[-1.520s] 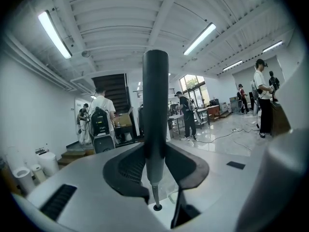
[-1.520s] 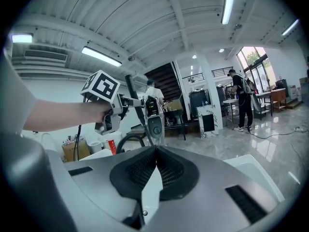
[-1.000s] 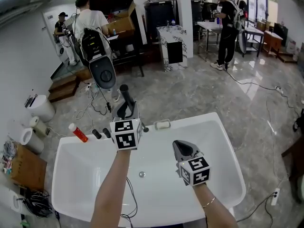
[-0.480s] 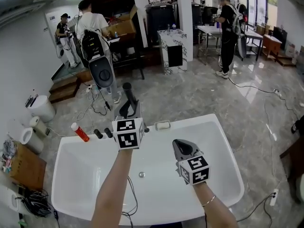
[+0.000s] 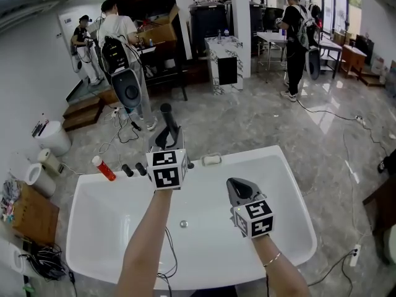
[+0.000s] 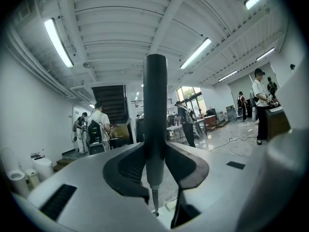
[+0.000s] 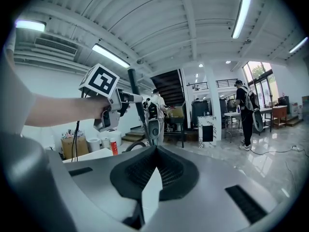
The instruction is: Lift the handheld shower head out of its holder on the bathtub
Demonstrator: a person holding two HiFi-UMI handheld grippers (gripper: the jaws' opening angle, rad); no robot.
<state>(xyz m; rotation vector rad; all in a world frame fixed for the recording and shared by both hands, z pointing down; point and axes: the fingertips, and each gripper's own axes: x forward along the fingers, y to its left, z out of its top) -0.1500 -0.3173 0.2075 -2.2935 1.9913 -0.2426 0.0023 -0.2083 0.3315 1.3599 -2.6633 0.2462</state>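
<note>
The handheld shower head [image 5: 167, 124] is a dark grey stick held upright above the far rim of the white bathtub [image 5: 260, 156]. My left gripper [image 5: 164, 142] is shut on its lower part. In the left gripper view the handle [image 6: 155, 120] stands squeezed between the two pads, and a thin hose [image 6: 154, 203] hangs from its lower end. My right gripper [image 5: 239, 188] hovers over the tub's middle right, shut with nothing in it. The right gripper view shows its own tips [image 7: 155, 151] meeting, and the left gripper [image 7: 116, 103] with the shower head [image 7: 137, 100] off to the left.
Black tap knobs [image 5: 133, 170] and a red-orange bottle [image 5: 103, 168] sit on the tub's far left rim, with a white fitting [image 5: 211, 160] further right. The drain [image 5: 183, 224] lies in the tub floor. Several people [image 5: 117, 30] stand beyond. Paper rolls [image 5: 38, 175] and a cardboard box [image 5: 28, 218] are at the left.
Both grippers rose a little and drifted toward the far rim, the left one carrying the shower head, then held still. People in the background shifted.
</note>
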